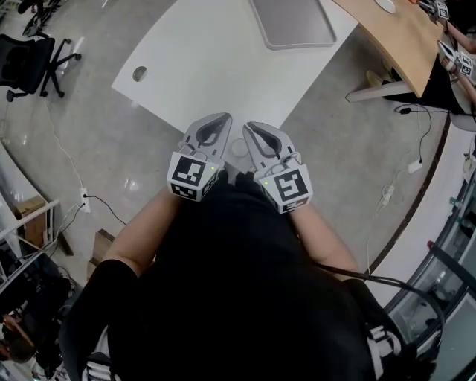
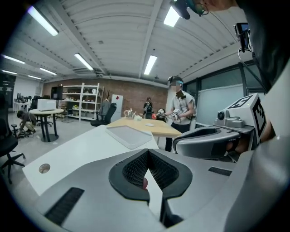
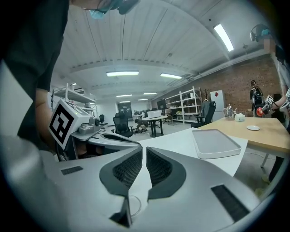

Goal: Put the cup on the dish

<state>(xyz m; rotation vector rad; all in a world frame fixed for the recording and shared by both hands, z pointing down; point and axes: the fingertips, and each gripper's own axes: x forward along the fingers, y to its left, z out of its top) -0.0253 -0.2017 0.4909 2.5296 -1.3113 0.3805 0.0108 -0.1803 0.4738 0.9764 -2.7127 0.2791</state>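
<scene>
"Grey plastic, both of them: the left gripper (image 1: pixel 217 119) and the right gripper (image 1: pixel 254 128) sit side by side against the person's black shirt (image 1: pixel 245 298). Why so tucked in?"

"It looks like a ready pose, I'd judge. Each pair of fingers is pressed together with nothing between, so no grip has begun."

"And the cup?"

"I can't pick it out in any view. Ahead of the fingers lies a white surface (image 1: pixel 223 67), with a shallow grey rectangular tray (image 1: pixel 294 22) farther out. Well beyond the right fingers, a small white round dish (image 3: pixel 253 128) rests on a light wooden surface (image 3: pixel 272 136); that may be the target."

"So reaching comes first."

"Yes, nothing sits near the fingers."
</scene>
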